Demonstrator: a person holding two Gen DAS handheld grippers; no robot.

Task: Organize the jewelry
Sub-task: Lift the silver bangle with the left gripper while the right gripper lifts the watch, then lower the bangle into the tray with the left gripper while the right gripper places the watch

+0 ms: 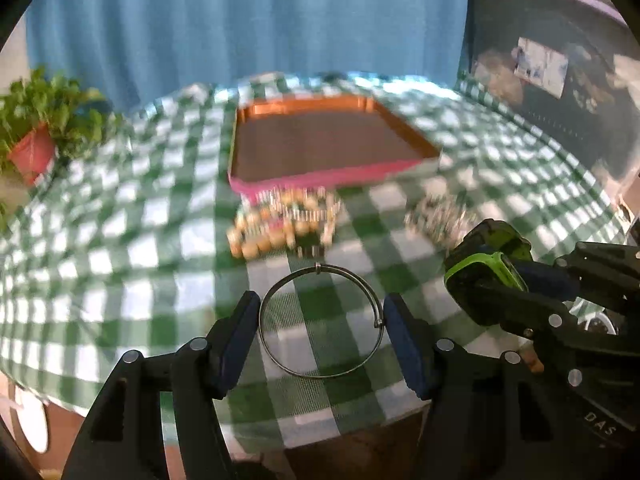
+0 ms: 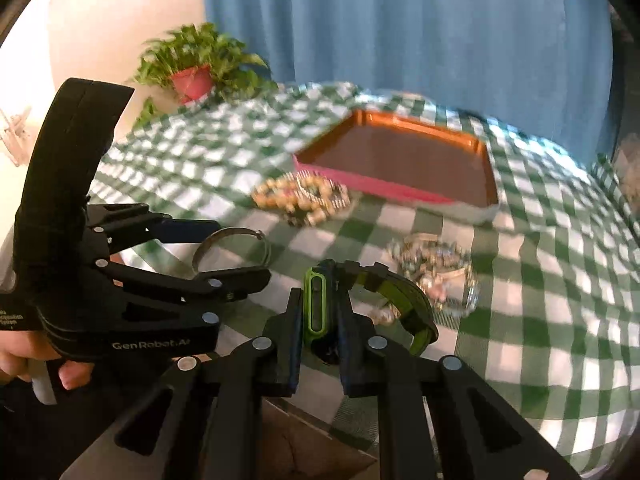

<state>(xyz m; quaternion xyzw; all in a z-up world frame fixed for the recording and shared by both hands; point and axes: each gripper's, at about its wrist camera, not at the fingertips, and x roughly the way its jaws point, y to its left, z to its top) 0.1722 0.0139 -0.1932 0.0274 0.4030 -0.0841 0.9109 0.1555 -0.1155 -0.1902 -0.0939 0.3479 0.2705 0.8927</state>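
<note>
left gripper (image 1: 322,316) clamped on the thin silver bangle (image 1: 320,320) | right gripper (image 2: 318,320) pinching the green-black watch (image 2: 316,308), both just above the checked cloth (image 2: 560,280) | left body says "GenRobot.AI" | tray (image 2: 486,168) further back

We find ourselves in what looks like a room of a home, set up around a table. A green-and-white checked tablecloth (image 2: 540,280) covers the table, the kind we would lay in a dining or living room. Behind it hangs a blue pleated curtain (image 1: 240,20), closing off the back. On the far corner of the cloth stands a leafy potted plant (image 2: 196,68) in a red pot, beside a pale plain wall (image 2: 100,20). To one side we see a dark piece of furniture (image 1: 560,92), too blurred to name.
</note>
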